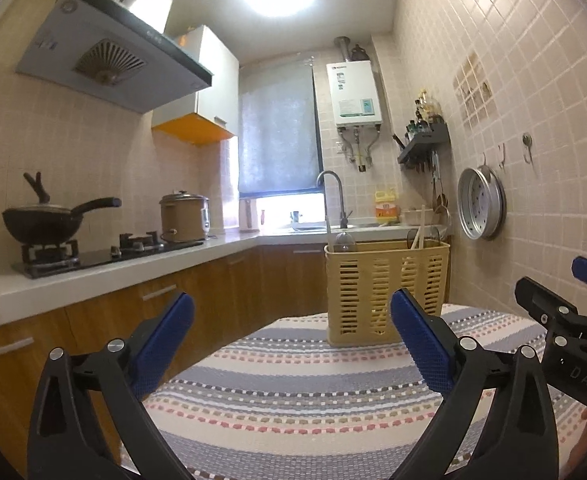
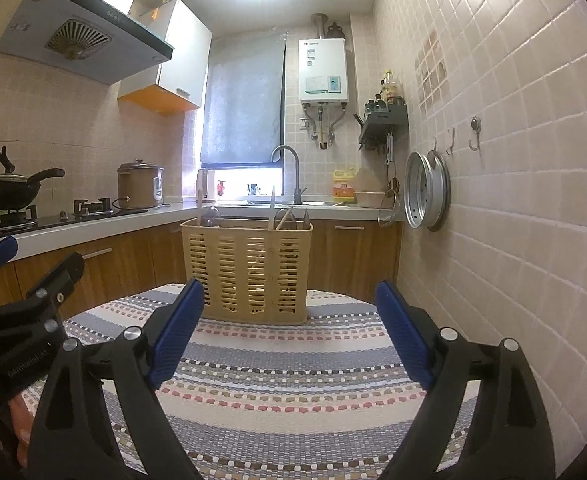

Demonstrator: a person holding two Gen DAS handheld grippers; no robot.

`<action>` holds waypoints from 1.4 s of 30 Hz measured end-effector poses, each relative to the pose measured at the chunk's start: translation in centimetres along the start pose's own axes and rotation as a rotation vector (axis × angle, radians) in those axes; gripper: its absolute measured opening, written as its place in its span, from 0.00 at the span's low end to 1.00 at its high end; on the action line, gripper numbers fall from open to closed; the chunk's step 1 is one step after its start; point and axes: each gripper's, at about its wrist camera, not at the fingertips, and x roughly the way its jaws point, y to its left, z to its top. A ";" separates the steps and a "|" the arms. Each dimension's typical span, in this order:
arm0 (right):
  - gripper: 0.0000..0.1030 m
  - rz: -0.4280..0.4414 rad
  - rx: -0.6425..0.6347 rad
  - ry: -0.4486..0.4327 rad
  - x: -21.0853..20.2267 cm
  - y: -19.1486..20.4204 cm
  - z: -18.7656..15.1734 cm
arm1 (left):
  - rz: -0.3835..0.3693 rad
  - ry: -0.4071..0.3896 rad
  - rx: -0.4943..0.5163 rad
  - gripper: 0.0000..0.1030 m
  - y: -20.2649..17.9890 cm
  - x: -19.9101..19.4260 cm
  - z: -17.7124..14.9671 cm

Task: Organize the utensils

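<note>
Caddy: beige slotted plastic utensil caddy (image 1: 387,292) stands upright at the far edge of the table, on the striped woven tablecloth (image 1: 293,392); centred ahead of both grippers.
Contents: chopsticks (image 1: 419,228) and a few spoon or ladle heads poke above the rim; a clear rounded piece at the left end, can't tell what. Some sticks lean diagonally inside.
Compartments: at least two dividers hinted at in the right wrist view; exact count unclear.
Handling, caddy: looks light, thin-walled, a bit flexy; likely to slide or tip on the cloth if pushed high up. Take it low on the end walls or by the rim.
Handling, utensils: stiff, slim, smooth; chopsticks probably slip in a loose pinch. Grab the exposed upper shafts, lift straight up to clear the slots.
Left gripper (image 1: 293,328): jaws spread wide, nothing between the blue pads, touching nothing, short of the caddy.
Right gripper (image 2: 289,316): also wide apart, empty, no contact, caddy just beyond the tips.
Loose utensils on cloth: none visible.
</note>
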 end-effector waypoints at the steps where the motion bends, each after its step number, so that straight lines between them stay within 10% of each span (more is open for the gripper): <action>1: 0.81 0.004 0.001 0.005 0.0 0.0 -0.1 | 0.002 0.003 -0.002 0.92 0.2 0.1 -0.1; 42: 0.83 0.005 -0.005 0.056 0.7 0.3 -0.5 | -0.008 0.069 -0.041 0.93 1.2 2.0 -0.8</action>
